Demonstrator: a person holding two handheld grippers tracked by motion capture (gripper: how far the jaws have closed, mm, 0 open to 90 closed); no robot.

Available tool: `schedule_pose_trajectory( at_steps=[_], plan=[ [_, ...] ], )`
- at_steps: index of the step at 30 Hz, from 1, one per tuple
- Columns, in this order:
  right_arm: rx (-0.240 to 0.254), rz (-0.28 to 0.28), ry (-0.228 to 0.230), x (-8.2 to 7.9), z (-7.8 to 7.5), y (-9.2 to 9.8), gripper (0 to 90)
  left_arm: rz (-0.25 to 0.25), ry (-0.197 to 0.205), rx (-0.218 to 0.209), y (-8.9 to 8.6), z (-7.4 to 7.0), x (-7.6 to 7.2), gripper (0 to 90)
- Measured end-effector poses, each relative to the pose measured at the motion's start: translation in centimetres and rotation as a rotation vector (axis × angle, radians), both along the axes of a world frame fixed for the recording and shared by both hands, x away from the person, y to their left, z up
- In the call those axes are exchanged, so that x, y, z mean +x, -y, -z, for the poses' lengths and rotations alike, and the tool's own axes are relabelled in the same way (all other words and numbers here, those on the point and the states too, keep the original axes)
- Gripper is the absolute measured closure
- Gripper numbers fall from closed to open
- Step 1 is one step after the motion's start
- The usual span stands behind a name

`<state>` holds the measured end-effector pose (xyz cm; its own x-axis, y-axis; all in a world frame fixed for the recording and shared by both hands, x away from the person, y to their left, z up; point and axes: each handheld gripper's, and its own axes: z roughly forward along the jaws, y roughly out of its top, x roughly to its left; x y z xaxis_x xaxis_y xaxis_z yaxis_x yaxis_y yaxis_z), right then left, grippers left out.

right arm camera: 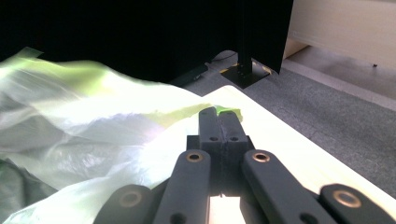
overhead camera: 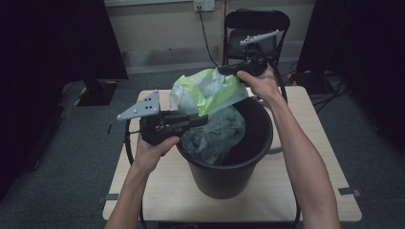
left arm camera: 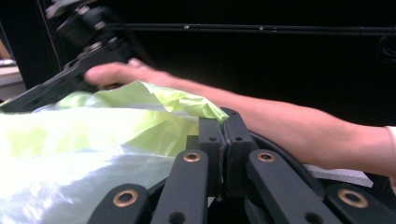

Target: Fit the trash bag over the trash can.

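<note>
Both sets of fingers are pinched tight on the bag (overhead camera: pixel 207 90): my left gripper (overhead camera: pixel 203 119) clamps its near edge, and in the left gripper view its jaws meet with green film caught between them. My right gripper (overhead camera: pixel 224 70) nips the far edge the same way, a sliver of green showing at the fingertips (right arm camera: pixel 219 122) in the right gripper view. I see the bag stretched between the two grippers, pale green and translucent, lifted above the bin (overhead camera: pixel 229 179) with its lower part hanging down inside. That bin stands upright near the middle of the table (overhead camera: pixel 157 191). My right hand (overhead camera: pixel 261 82) sits past the far rim, my left hand (overhead camera: pixel 155 150) just beside the near left rim. A chair (overhead camera: pixel 257 28) stands beyond the table.
</note>
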<state>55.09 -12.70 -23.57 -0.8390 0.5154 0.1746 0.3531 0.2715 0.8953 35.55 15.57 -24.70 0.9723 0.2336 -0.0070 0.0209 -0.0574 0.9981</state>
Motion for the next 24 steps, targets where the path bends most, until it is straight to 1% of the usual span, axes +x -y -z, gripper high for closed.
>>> schedule_pose_trajectory(
  at_steps=[1, 2, 3, 4, 5, 7, 9, 11, 12, 13, 14, 15, 17, 18, 19, 20, 21, 22, 23, 24],
  plan=[
    [0.001, 0.006, -0.011, 0.7, 0.3, 0.0, 90.0, -0.002, 0.018, 0.002, 0.0, -0.2, -0.7, 88.4],
    [0.001, 0.008, -0.013, 0.9, 0.4, 0.0, 90.0, -0.004, 0.027, 0.006, 0.0, -0.3, -1.1, 88.4],
    [-0.003, 0.015, -0.016, 1.2, 0.6, 0.0, 90.0, -0.004, 0.032, -0.005, 0.0, -0.4, -1.4, 88.4],
    [-0.003, 0.015, -0.016, 1.2, 0.6, 0.0, 90.0, -0.004, 0.032, -0.005, 0.0, -0.4, -1.4, 88.6],
    [0.007, 0.027, -0.033, 1.9, 1.1, 0.3, 90.0, 0.004, 0.041, -0.029, -0.2, -0.7, -1.9, 88.7],
    [0.017, 0.038, -0.048, 2.4, 1.5, 0.5, 90.0, -0.01, 0.061, -0.04, -0.5, -1.2, -2.5, 88.8],
    [0.026, 0.048, -0.063, 3.0, 2.0, 0.7, 90.0, -0.001, 0.074, -0.052, -0.8, -1.6, -2.9, 88.9],
    [0.028, 0.059, -0.079, 3.7, 2.7, 1.0, 90.0, 0.001, 0.084, -0.057, -1.0, -1.9, -3.4, 89.1],
    [0.028, 0.059, -0.079, 3.7, 2.7, 1.0, 90.0, 0.001, 0.084, -0.057, -1.0, -1.9, -3.4, 89.1],
    [0.036, 0.07, -0.09, 4.2, 3.2, 1.3, 90.0, 0.006, 0.097, -0.063, -1.2, -2.0, -4.0, 89.4],
    [0.036, 0.07, -0.09, 4.2, 3.2, 1.3, 90.0, 0.006, 0.097, -0.063, -1.2, -2.0, -4.0, 89.5],
    [0.043, 0.093, -0.105, 4.7, 3.7, 1.8, 90.0, 0.053, 0.089, -0.099, -1.6, -2.1, -4.4, 89.6],
    [0.049, 0.112, -0.115, 5.0, 4.0, 2.1, 90.0, 0.04, 0.096, -0.097, -1.8, -2.2, -4.9, 89.7],
    [0.049, 0.112, -0.115, 5.0, 4.0, 2.1, 90.0, 0.04, 0.096, -0.097, -1.8, -2.2, -4.9, 89.7],
    [0.053, 0.147, -0.124, 5.4, 4.6, 2.5, 90.0, 0.039, 0.095, -0.091, -1.9, -2.2, -5.1, 89.7],
    [0.061, 0.155, -0.128, 5.5, 4.8, 2.7, 90.0, 0.039, 0.095, -0.091, -1.9, -2.2, -5.1, 89.7],
    [0.06, 0.17, -0.123, 5.5, 4.8, 2.7, 90.0, 0.033, 0.102, -0.061, -1.6, -2.1, -5.1, 89.7],
    [0.063, 0.169, -0.119, 5.4, 4.9, 2.7, 90.0, 0.033, 0.102, -0.061, -1.6, -2.1, -5.1, 89.5],
    [0.063, 0.169, -0.119, 5.4, 4.9, 2.7, 90.0, 0.057, 0.088, -0.067, -1.6, -2.1, -4.9, 89.5],
    [0.07, 0.152, -0.107, 5.2, 4.7, 2.6, 90.0, 0.059, 0.085, -0.068, -1.5, -2.1, -4.8, 81.0]
  ],
)
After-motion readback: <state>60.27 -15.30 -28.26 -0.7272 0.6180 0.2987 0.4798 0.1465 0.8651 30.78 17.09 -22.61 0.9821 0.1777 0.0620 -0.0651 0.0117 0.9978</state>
